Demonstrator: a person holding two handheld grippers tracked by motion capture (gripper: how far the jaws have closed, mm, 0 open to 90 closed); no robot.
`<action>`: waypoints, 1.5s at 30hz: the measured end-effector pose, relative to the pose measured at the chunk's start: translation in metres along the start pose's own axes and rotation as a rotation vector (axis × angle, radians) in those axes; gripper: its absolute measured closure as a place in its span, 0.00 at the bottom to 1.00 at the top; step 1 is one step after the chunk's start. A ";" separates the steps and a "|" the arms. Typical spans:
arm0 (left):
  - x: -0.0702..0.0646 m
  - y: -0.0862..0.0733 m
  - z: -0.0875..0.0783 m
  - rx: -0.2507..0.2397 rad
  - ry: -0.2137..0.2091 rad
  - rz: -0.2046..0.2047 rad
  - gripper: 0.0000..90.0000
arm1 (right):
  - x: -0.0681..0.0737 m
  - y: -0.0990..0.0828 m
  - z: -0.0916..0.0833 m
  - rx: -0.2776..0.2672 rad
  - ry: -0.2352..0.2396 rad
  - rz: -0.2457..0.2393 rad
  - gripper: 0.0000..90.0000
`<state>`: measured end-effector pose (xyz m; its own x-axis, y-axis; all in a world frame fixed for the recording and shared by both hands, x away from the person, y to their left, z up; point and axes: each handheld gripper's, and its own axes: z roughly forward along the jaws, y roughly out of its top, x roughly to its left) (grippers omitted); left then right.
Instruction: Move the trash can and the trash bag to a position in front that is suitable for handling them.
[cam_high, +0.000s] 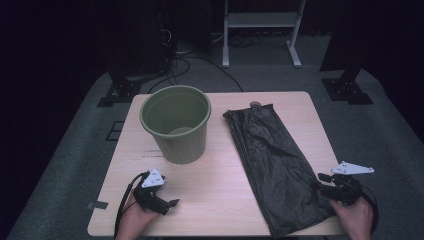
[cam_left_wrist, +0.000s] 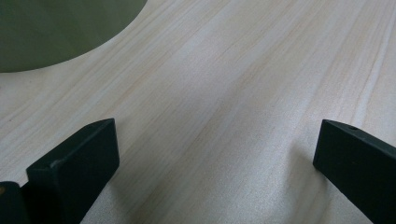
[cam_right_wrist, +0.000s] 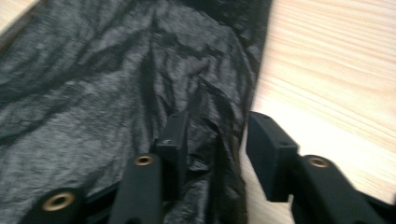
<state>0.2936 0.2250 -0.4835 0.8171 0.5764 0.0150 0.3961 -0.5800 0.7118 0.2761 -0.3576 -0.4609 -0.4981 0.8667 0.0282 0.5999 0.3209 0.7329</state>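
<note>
While right claw stands half spread, jaws astride raised fold at edge of crumpled black plastic bag, pads not pressing it. Bag lies flat on right half of pale wooden bench. Left claw spread wide, nothing between, low over bare bench near ribbed olive-green plastic bin, standing upright left of bag.
</note>
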 end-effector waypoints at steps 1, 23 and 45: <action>0.000 0.000 0.000 0.000 0.000 -0.001 0.00 | 0.002 0.001 -0.001 -0.011 -0.007 -0.003 0.49; 0.000 0.000 0.000 0.001 0.002 -0.001 0.00 | 0.048 0.035 0.034 -0.026 0.100 -0.090 0.00; 0.001 0.000 0.000 -0.003 0.013 -0.019 0.00 | 0.066 0.037 0.080 0.046 0.110 -0.169 0.00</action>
<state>0.2939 0.2255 -0.4833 0.8038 0.5947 0.0109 0.4102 -0.5675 0.7139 0.3155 -0.2579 -0.4857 -0.6578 0.7530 -0.0163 0.5287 0.4771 0.7020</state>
